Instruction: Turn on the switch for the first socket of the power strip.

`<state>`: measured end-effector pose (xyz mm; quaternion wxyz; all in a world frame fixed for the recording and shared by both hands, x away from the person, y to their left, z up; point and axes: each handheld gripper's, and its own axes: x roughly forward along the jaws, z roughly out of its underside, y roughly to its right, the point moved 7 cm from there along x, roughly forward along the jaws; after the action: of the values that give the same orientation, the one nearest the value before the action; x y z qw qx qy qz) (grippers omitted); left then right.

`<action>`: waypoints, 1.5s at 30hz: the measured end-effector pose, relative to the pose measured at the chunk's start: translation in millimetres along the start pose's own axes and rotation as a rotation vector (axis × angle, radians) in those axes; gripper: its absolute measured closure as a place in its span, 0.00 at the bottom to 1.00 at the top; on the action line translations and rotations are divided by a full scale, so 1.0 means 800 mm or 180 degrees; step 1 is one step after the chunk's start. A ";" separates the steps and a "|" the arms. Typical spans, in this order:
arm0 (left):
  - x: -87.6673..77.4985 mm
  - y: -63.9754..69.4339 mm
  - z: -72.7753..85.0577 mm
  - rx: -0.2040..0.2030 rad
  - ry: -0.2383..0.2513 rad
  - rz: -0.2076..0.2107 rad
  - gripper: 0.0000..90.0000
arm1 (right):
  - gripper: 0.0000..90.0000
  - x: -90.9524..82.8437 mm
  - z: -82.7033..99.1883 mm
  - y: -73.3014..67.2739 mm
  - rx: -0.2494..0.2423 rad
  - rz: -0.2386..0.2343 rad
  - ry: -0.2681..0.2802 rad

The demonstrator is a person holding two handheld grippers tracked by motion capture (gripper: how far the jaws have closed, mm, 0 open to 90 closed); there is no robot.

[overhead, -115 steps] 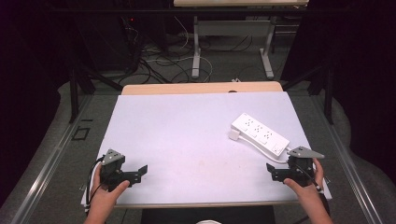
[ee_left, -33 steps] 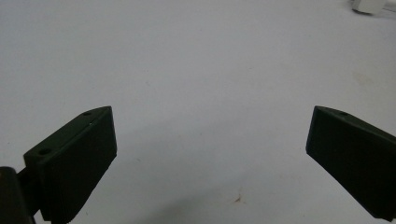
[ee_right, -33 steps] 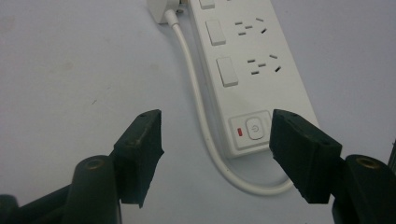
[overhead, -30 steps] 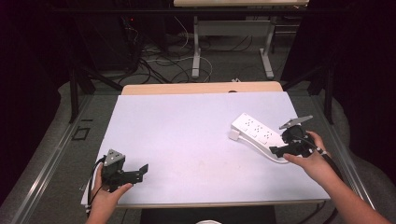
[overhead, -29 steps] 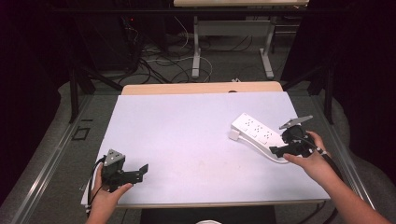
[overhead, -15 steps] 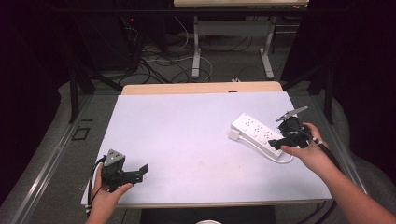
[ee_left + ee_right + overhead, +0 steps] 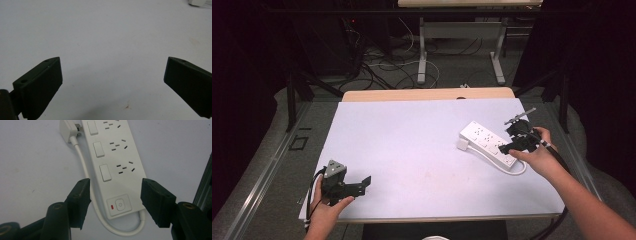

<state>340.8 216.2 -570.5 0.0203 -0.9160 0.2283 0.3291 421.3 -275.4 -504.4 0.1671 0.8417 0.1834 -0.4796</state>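
Over at the right side of the white-topped table (image 7: 422,150), a white plastic power strip (image 7: 488,144) with a row of sockets and rocker switches lies flat at a slant, its thin white cord (image 7: 82,160) looping out from the near end and running along one long side to a white plug (image 7: 67,128) lying beside the far end. The right gripper (image 7: 517,142), black and held in the person's right hand (image 7: 537,157), sits at the near end of the strip; in the right gripper view its jaws stand moderately open on either side of that end, where the round power button (image 7: 120,204) and a small red indicator (image 7: 112,207) are, with the cord loop curving just below them, and they grip nothing. Whether the jaws touch the strip's sides I cannot tell. The left gripper (image 7: 347,185), also black with a grey three-cornered plate on top, rests in the person's left hand (image 7: 324,207) near the front left corner of the table, well apart from the strip. In the left gripper view its jaws are spread wide over bare tabletop, holding nothing, with a small brownish speck (image 7: 128,106) on the surface between them.
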 end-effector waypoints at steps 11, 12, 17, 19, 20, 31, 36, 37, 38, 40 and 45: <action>0.000 0.000 0.000 0.0003 -0.0002 0.0005 0.02 | 0.53 0.022 -0.004 -0.001 0.0044 -0.0053 -0.0103; 0.000 0.000 0.000 0.0001 0.0000 0.0003 0.02 | 0.53 0.022 -0.004 -0.001 0.0044 -0.0053 -0.0103; 0.001 0.000 0.001 0.0006 -0.0015 0.0008 0.02 | 0.59 0.027 -0.006 0.001 0.0090 -0.0061 -0.0116; 0.001 0.000 0.001 0.0006 -0.0016 0.0008 0.02 | 0.61 0.030 -0.006 0.001 0.0105 -0.0061 -0.0121; 0.001 0.000 0.001 0.0005 -0.0015 0.0008 0.02 | 0.62 0.031 -0.006 0.001 0.0119 -0.0056 -0.0122; 0.001 0.000 0.001 0.0011 -0.0017 0.0008 0.02 | 0.79 0.041 -0.011 0.003 0.0055 0.0023 -0.0156; 0.001 0.000 0.001 0.0008 -0.0015 0.0006 0.02 | 0.84 0.046 -0.012 0.003 0.0024 0.0030 -0.0189; 0.001 0.000 0.001 0.0008 -0.0016 0.0007 0.02 | 0.85 0.046 -0.012 0.003 -0.0012 0.0012 -0.0215; 0.001 0.000 0.001 0.0008 -0.0016 0.0008 0.02 | 0.88 0.050 -0.013 0.002 -0.0006 0.0022 -0.0201; 0.001 0.000 0.001 0.0006 -0.0015 0.0006 0.02 | 0.90 0.053 -0.013 0.001 -0.0028 0.0025 -0.0240; 0.001 -0.001 0.001 0.0020 -0.0027 0.0008 0.02 | 0.93 0.060 -0.015 -0.001 -0.0066 0.0013 -0.0276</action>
<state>340.9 216.8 -571.7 0.0237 -0.9143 0.2305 0.3323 452.5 -261.8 -539.9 0.1845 0.8188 0.1793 -0.5133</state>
